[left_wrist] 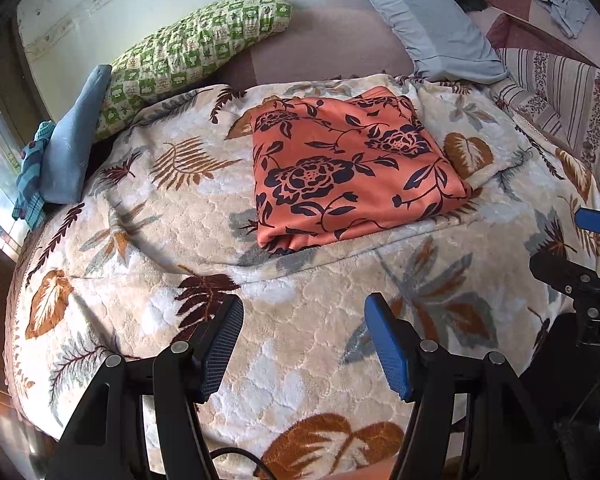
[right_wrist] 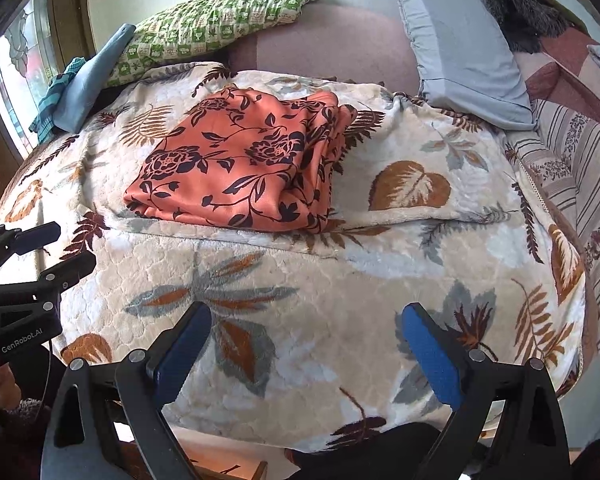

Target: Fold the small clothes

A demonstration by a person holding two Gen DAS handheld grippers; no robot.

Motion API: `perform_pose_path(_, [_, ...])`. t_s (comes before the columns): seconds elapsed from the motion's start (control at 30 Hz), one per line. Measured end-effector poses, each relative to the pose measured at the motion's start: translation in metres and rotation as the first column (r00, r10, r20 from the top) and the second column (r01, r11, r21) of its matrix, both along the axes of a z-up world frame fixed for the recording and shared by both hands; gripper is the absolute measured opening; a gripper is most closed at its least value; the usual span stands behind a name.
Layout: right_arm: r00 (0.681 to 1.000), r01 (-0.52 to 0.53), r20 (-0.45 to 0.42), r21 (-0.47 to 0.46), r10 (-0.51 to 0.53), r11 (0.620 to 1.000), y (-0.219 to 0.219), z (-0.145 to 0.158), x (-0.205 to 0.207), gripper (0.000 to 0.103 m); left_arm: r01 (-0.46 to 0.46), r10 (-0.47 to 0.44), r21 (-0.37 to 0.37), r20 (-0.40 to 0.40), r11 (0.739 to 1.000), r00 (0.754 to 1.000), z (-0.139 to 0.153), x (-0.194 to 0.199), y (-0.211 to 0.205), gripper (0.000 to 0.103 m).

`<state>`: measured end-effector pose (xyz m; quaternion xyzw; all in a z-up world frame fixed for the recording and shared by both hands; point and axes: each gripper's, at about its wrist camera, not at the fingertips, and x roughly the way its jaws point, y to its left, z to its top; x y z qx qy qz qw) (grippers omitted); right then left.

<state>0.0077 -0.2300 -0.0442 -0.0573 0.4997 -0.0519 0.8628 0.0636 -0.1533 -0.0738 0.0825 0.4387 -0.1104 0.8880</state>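
An orange cloth with a dark flower print point(left_wrist: 348, 168) lies folded into a rough rectangle on the leaf-patterned blanket point(left_wrist: 140, 240); it also shows in the right wrist view point(right_wrist: 244, 168). My left gripper point(left_wrist: 304, 344) is open and empty, hovering over the blanket well short of the cloth. My right gripper point(right_wrist: 306, 348) is open and empty too, also over the blanket in front of the cloth. The right gripper shows at the right edge of the left wrist view point(left_wrist: 580, 256), and the left gripper at the left edge of the right wrist view point(right_wrist: 40, 256).
A green checked pillow point(left_wrist: 192, 52) and a grey-blue pillow point(left_wrist: 432, 20) lie behind the blanket. Folded blue cloths point(left_wrist: 68, 140) are stacked at the far left by a window. A striped floral bedcover point(left_wrist: 572, 96) and a small pale garment point(left_wrist: 560, 8) lie to the right.
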Motion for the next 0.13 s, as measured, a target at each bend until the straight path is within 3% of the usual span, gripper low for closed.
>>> perform_pose_path(0.13, [1.0,0.004,-0.01,0.009,-0.004,1.0,-0.001,-0.0023,0.0011,0.096,-0.002,0.002,0.0,0.018,1.0,1.0,0.0022,-0.0052,-0.0025,0.063])
